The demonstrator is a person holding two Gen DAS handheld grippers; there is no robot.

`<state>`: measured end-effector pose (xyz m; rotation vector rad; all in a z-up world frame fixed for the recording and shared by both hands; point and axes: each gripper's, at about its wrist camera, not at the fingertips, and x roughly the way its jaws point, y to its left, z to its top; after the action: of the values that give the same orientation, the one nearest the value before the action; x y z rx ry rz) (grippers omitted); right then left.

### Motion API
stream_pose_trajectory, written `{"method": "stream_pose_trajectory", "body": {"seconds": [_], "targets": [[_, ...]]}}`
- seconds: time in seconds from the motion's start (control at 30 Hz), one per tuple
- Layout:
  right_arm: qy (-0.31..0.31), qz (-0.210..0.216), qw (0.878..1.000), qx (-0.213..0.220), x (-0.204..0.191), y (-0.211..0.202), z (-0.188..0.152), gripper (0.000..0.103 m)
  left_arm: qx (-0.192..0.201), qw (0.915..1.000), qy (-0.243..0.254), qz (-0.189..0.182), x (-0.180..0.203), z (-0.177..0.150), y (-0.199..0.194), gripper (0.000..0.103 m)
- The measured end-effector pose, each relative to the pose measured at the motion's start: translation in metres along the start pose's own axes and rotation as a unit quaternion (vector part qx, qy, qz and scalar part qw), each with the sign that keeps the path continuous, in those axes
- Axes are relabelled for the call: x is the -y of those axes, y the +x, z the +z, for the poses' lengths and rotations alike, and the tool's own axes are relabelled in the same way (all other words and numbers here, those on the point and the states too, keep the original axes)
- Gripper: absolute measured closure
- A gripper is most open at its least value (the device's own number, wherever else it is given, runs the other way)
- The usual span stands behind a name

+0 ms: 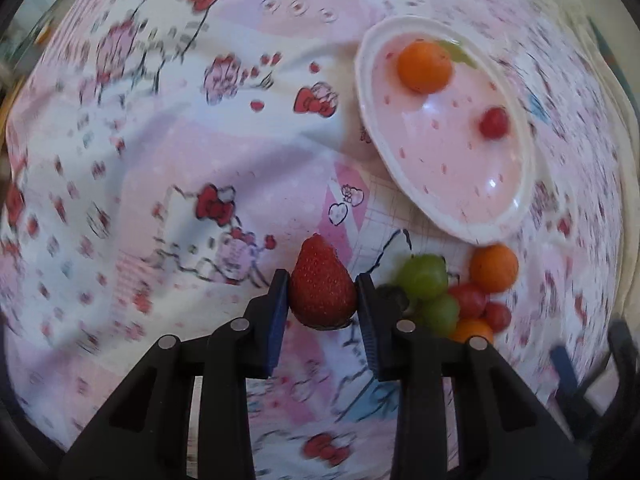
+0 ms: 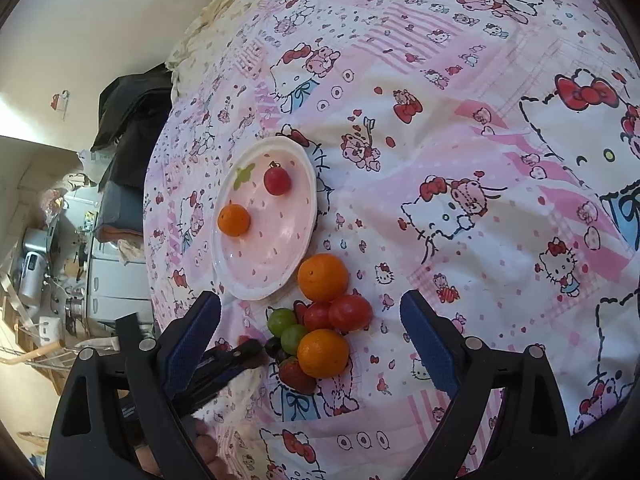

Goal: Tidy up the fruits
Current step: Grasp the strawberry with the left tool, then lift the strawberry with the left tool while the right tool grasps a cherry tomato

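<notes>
Between the left claw's (image 1: 322,294) pads, a clenched strawberry (image 1: 322,286) points tip-up; right claw (image 2: 310,316) gapes wide

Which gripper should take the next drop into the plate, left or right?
Left. The left gripper is shut on the strawberry, with the plate just ahead. The right gripper is open and empty above the fruit pile.

My left wrist camera looks down close over the bed, my right from higher and farther back, both sharing the pink plate (image 1: 516,208) (image 2: 308,168) and fruit pile (image 1: 460,300) (image 2: 320,320).
</notes>
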<state>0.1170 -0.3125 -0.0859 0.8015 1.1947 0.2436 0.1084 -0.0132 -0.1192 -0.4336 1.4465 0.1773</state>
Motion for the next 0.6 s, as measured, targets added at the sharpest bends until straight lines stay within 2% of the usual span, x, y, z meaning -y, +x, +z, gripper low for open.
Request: {"method": "stream_pose_trajectory", "body": {"seconds": [0.13, 0.27, 0.3, 0.4, 0.5, 0.6], "targets": [[0.014, -0.011, 0.999, -0.027, 0.008, 0.011, 0.002, 0.011, 0.013, 0.9971, 0.073, 0.016, -0.012, 0.000, -0.026, 0.074], [0.002, -0.027, 0.998, -0.059, 0.007, 0.032, 0.003, 0.037, 0.026, 0.9926, 0.115, 0.025, -0.026, 0.002, -0.048, 0.074], [-0.002, -0.031, 0.997, -0.067, 0.006, 0.037, 0.003, 0.043, 0.029, 0.9919, 0.121, 0.025, -0.029, 0.004, -0.051, 0.074], [-0.015, -0.048, 0.995, -0.086, 0.005, 0.052, 0.000, 0.052, 0.027, 0.9919, 0.124, 0.013, -0.038, 0.003, -0.054, 0.074], [-0.023, -0.069, 0.992, -0.104, 0.007, 0.065, -0.004, 0.056, 0.041, 0.9895, 0.138, 0.015, -0.035, 0.003, -0.051, 0.074], [-0.040, -0.084, 0.990, -0.104, 0.004, 0.071, -0.006, 0.058, 0.039, 0.9909, 0.129, -0.002, -0.038, 0.004, -0.047, 0.074]]}}
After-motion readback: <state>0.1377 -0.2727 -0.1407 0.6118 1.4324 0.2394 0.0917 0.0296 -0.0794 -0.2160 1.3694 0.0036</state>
